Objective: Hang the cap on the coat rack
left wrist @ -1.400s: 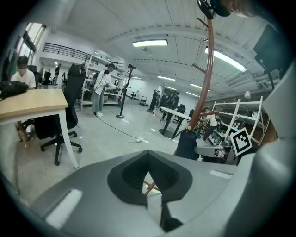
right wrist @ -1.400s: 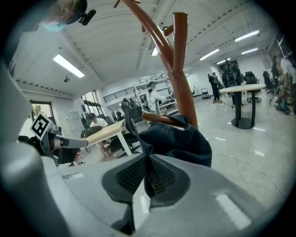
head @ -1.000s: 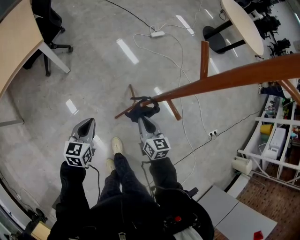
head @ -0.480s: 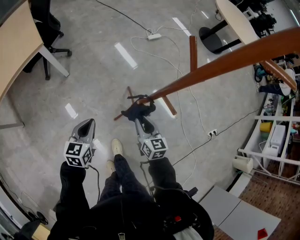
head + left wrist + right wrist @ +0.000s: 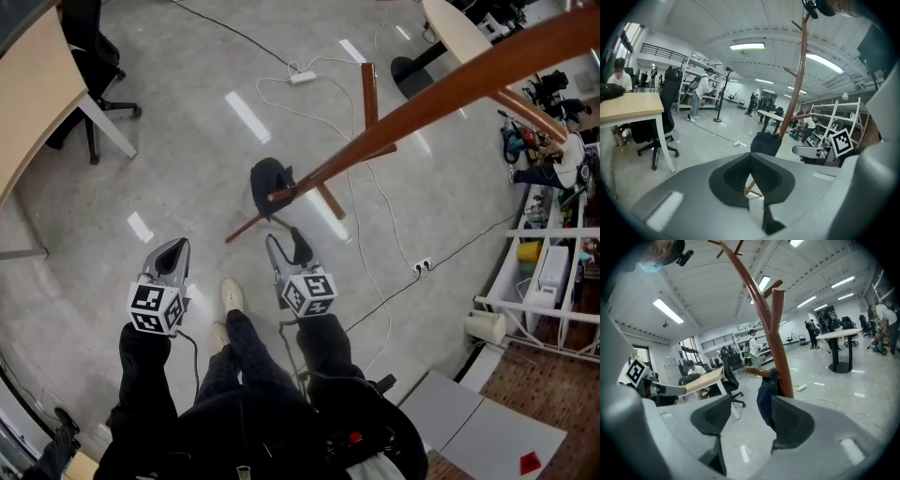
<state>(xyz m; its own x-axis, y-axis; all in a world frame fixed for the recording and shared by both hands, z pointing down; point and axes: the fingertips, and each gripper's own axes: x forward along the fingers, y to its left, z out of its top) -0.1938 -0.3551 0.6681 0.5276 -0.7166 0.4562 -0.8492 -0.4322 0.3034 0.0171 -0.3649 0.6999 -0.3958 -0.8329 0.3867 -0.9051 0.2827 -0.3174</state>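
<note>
cap point(image 5: 268, 178) looks soft n light, hangs on coat rack point(image 5: 450, 86); regrip by its edge. ur right gripper point(image 5: 286, 246) jaws just opened wide, empty; left gripper point(image 5: 171, 255) closed, empty.

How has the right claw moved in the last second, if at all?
Yes: the right claw, its jaws just opening and empty, has backed off the coat rack's peg toward the person; the cap hangs there.
</note>
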